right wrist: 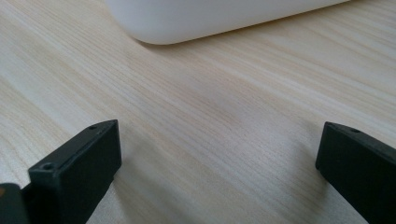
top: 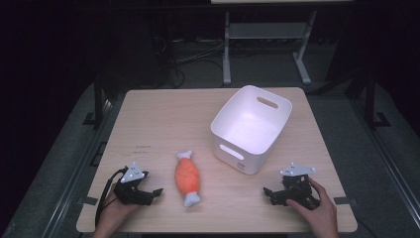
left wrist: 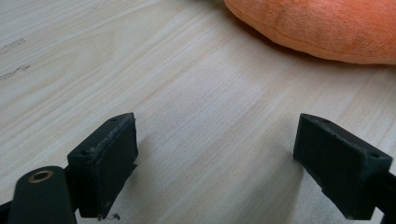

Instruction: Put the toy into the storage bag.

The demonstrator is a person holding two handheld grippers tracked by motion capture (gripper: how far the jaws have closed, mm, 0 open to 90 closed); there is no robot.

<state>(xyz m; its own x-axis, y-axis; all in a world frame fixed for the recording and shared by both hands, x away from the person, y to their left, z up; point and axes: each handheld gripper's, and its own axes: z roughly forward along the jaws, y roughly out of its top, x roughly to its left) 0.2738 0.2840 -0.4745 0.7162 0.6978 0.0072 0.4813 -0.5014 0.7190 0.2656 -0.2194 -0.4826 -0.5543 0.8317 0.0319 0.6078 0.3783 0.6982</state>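
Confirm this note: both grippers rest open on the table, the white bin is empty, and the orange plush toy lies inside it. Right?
Not quite. The orange plush toy lies on the table, left of the white bin, not inside it; the high view shows this. The bin is empty, and the left gripper and right gripper rest open.

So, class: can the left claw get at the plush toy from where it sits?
Probably yes: the left claw is open, beside the toy, with bare table between them.
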